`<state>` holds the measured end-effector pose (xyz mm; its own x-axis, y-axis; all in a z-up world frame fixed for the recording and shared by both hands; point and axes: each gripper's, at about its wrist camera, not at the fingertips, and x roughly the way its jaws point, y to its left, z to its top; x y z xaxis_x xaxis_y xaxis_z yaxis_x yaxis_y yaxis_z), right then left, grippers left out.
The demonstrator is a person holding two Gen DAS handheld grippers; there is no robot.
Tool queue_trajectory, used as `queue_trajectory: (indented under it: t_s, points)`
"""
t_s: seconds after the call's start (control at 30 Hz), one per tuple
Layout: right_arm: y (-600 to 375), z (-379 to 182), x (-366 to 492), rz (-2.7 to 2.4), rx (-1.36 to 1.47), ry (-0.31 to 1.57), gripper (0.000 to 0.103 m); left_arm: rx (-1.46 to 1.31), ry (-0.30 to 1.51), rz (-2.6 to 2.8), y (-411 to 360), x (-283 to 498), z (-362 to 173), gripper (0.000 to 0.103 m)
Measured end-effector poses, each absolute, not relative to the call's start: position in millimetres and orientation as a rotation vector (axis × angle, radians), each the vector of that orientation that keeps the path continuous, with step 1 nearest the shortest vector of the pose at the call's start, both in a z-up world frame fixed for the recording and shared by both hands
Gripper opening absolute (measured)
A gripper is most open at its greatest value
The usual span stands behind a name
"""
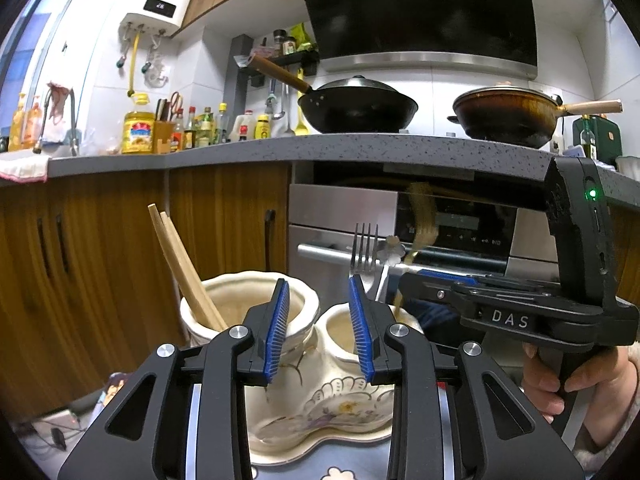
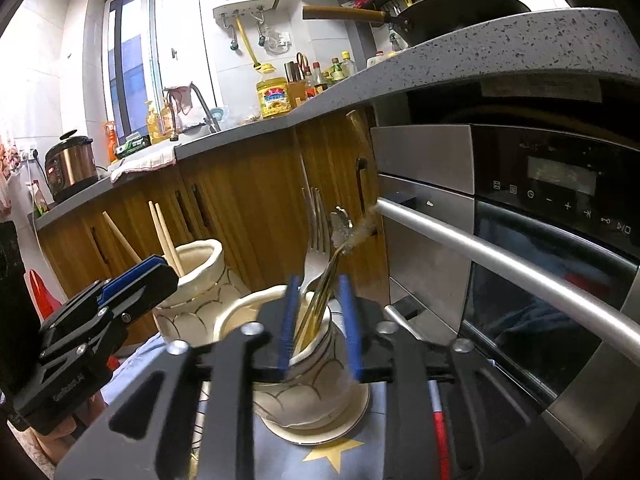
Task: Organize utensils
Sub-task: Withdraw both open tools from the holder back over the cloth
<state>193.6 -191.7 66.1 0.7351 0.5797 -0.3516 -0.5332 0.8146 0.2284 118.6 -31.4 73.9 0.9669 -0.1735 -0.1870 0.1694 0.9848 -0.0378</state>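
Observation:
A cream ceramic utensil holder [image 1: 340, 400] with several cups stands on a matching saucer right before both grippers. Wooden chopsticks [image 1: 176, 264] lean in its tall left cup. A silver fork [image 2: 316, 232] and a gold-handled utensil [image 2: 320, 300] stand in the right cup [image 2: 312, 392]; the gold one's top is blurred. My right gripper [image 2: 319, 320] is open over that cup, the gold handle loose between its blue pads. My left gripper [image 1: 320, 328] is open in front of the holder with nothing between its pads. A hand [image 1: 560, 380] holds the right gripper [image 1: 408, 290].
A built-in oven [image 2: 520, 240] with a long steel handle stands close on the right. Wooden cabinet doors [image 1: 100, 260] lie behind the holder. The grey countertop [image 1: 360, 148] above carries two woks and bottles. A blue cloth with a yellow star [image 2: 332, 456] covers the surface under the saucer.

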Motion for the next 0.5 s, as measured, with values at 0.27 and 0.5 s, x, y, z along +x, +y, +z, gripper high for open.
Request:
queue_trajectory:
  t_s: [0.27, 0.5]
  points:
    - [-195.5, 64.8, 197.4, 0.600, 0.125, 0.433, 0.033, -0.024, 0.193, -0.177, -31.9, 119.2, 74.1, 0.032]
    - [-195.3, 67.8, 190.6, 0.622, 0.133, 0.437, 0.058, 0.007, 0.204, -0.170, -36.2, 114.2, 80.2, 0.048]
